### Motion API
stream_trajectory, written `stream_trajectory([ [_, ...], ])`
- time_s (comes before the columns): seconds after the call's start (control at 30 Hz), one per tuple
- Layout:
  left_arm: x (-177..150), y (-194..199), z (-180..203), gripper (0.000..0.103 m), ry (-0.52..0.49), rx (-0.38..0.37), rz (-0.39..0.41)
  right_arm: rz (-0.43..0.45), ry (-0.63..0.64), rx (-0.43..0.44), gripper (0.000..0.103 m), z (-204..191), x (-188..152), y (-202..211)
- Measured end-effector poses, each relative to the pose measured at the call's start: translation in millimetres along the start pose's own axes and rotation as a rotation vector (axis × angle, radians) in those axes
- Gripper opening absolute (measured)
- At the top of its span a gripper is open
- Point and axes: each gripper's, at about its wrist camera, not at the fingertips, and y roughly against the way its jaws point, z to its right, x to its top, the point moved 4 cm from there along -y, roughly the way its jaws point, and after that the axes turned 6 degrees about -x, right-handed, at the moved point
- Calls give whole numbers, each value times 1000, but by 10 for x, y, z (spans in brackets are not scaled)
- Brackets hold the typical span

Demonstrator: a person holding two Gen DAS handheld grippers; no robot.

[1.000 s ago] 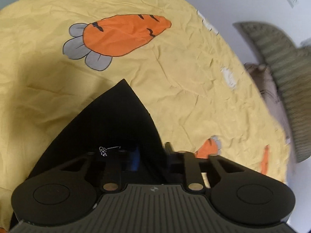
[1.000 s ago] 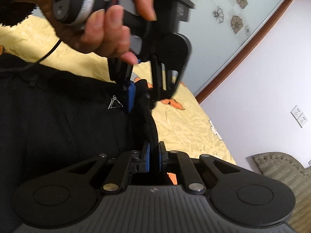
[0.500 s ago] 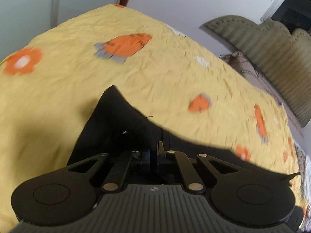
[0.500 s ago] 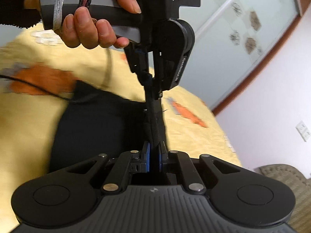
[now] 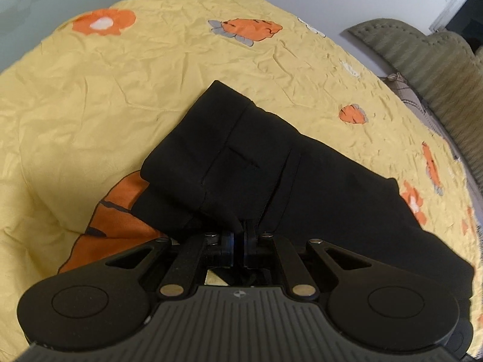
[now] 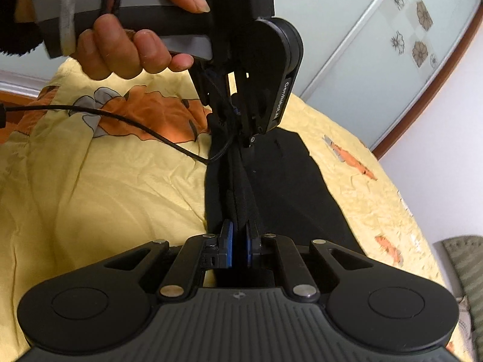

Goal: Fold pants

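Observation:
Black pants (image 5: 256,163) lie partly folded on a yellow bed sheet (image 5: 90,96), stretching away and to the right in the left wrist view. My left gripper (image 5: 239,241) is shut on a bunched edge of the pants. My right gripper (image 6: 238,238) is shut on a taut band of the same black cloth (image 6: 241,187). That band runs up to the left gripper (image 6: 241,120), which a hand (image 6: 126,45) holds above the bed in the right wrist view.
The sheet carries orange carrot and flower prints (image 5: 250,28). A padded olive headboard (image 5: 428,60) stands at the right, with a white wall behind. A glass sliding door (image 6: 392,30) lies beyond the bed. A black cable (image 6: 135,123) trails from the left gripper.
Both grippers have travelled across the bed with the pants between them. More of the pants lies spread out on the sheet now. The left gripper has rolled somewhat.

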Motion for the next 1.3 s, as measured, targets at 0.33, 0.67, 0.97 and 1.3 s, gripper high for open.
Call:
stream_trajectory([
  [0.33, -52, 407, 142, 81, -168, 286, 150, 24, -229, -93, 19, -141, -266, 645],
  [0.67, -546, 559, 1453, 90, -730, -12, 158, -111, -859, -411, 19, 907, -1589, 2627],
  [0.97, -1378, -130, 2255, 88, -1174, -30, 147, -290, -326, -499, 19, 517, -1697, 1470],
  [1.3, -1587, -458, 2263, 82, -1321, -60, 109, -365, -157, -454, 19, 403, -1775, 1118],
])
